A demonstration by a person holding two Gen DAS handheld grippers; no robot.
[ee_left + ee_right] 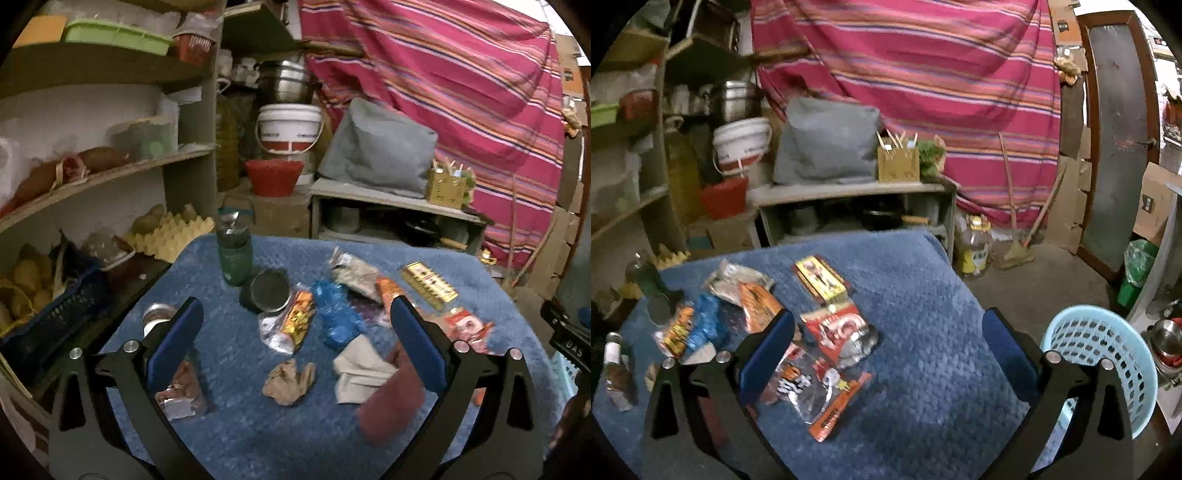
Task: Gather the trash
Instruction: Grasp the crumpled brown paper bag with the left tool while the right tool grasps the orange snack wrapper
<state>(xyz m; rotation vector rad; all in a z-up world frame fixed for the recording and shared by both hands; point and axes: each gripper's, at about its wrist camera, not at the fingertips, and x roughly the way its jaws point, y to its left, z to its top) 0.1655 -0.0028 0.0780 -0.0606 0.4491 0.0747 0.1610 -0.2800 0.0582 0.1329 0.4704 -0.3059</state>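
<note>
Trash lies scattered over the blue blanket [923,295] on the table: wrappers, a crumpled brown paper [290,382] and a blue plastic bag [334,314]. A light blue basket [1104,354] stands just beside the table's right edge. The left gripper [295,343] hangs over the litter with its jaws spread wide, grasping nothing. The right gripper [888,350] hovers likewise released, a red and white wrapper [842,332] between its fingers.

The left gripper [295,332], jaws wide apart and empty, hangs over a blue mat [236,424] strewn with wrappers: a crumpled brown paper [290,382] at six o'clock, a green bottle [235,251] at eleven.
</note>
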